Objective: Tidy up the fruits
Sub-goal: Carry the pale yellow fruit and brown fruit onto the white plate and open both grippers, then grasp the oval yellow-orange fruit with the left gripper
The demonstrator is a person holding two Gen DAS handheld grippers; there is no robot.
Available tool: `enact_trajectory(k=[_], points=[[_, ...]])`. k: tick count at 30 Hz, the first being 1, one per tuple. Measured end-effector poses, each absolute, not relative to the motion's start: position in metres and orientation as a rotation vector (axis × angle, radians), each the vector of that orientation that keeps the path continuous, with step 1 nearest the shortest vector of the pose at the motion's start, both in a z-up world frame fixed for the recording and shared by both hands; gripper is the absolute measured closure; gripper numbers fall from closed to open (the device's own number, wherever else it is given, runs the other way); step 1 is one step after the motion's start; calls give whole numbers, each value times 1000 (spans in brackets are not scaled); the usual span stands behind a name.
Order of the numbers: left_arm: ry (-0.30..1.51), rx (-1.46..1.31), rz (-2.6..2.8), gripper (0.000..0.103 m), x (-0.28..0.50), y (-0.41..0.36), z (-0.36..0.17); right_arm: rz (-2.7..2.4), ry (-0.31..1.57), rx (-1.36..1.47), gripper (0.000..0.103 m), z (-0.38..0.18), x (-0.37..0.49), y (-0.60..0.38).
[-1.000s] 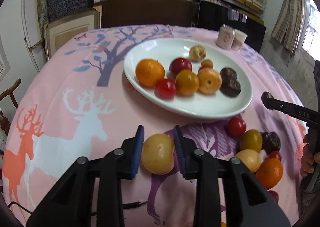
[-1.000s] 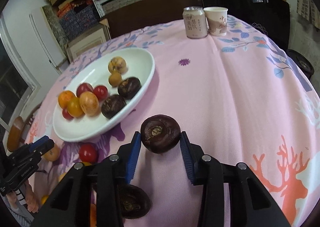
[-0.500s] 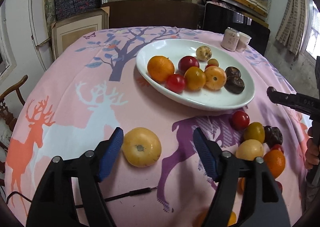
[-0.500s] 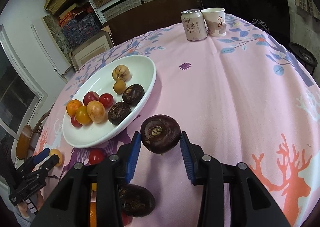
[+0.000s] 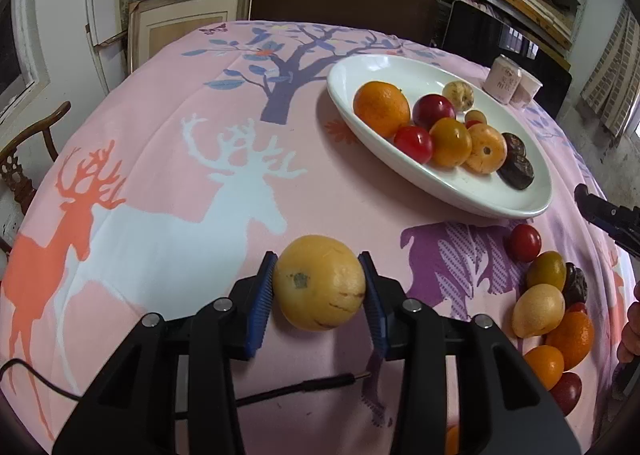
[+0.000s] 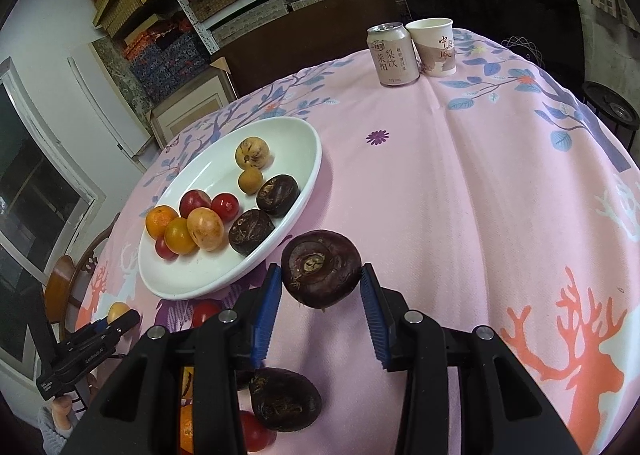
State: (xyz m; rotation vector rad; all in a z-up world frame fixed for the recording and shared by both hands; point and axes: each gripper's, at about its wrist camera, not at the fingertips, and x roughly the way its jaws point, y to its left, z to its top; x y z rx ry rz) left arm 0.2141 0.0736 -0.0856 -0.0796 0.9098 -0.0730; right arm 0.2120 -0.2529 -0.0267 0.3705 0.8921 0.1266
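The left gripper [image 5: 319, 291], jaws just closing, is pinching a yellow fruit [image 5: 319, 282] between its pads. The right gripper [image 6: 321, 283] is clamping a dark fruit [image 6: 321, 273], seemingly lifted, the white plate [image 6: 308, 159] ahead-left.

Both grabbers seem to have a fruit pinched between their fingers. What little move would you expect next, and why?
Probably a lift toward the white plate. The left gripper, whose jaws have just been closing, pinches the yellow fruit; the right gripper holds the dark fruit. Similar fruits already lie on the plate.

Drink can [image 6: 393, 55] touching paper cup [image 6: 435, 47]; loose cable [image 5: 296, 389].
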Motion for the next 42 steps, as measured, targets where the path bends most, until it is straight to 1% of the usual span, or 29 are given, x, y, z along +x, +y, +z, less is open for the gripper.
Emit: enact_trajectory(k=[5, 7, 11, 14, 18, 20, 21, 22, 23, 25, 28, 30, 31, 32, 35, 39, 42], points=[[833, -154, -173, 63, 212, 63, -56, 154, 849, 395, 62, -17, 211, -250], [803, -120, -184, 63, 221, 49, -42, 189, 828, 376, 62, -5, 220, -239], [749, -29, -188, 63, 264, 12, -18, 229, 822, 299, 62, 17, 249, -213], [762, -48, -174, 63, 303, 2, -17, 241, 831, 259, 62, 21, 278, -194], [815, -57, -136, 63, 349, -3, -34, 241, 892, 227, 62, 3, 316, -175], [837, -81, -131, 63, 362, -2, -42, 242, 919, 227, 60, -6, 327, -171], [845, -95, -130, 63, 366, -1, -45, 245, 924, 235, 56, -10, 330, -172], [851, -101, -135, 61, 368, -1, -47, 244, 921, 248, 52, -12, 331, -174], [849, -101, -142, 54, 367, -1, -49, 241, 915, 266, 45, -13, 331, -177], [835, -92, -137, 45, 364, -1, -47, 232, 905, 288, 45, -10, 328, -184], [803, -86, -142, 43, 346, 2, -34, 220, 882, 314, 41, -1, 317, -194], [774, -88, -150, 35, 323, 8, -27, 214, 864, 327, 32, 4, 301, -201], [760, -87, -150, 29, 307, 12, -26, 208, 859, 335, 29, 5, 295, -205], [754, -81, -147, 28, 289, 17, -27, 198, 850, 349, 24, 6, 285, -212], [757, -74, -141, 28, 241, 27, -34, 171, 823, 417, 23, 2, 248, -234], [730, -44, -164, 28, 166, 36, -42, 143, 824, 549, 23, -16, 202, -267], [725, 6, -188, 28, 122, 35, -48, 137, 826, 599, 23, -25, 185, -279]])
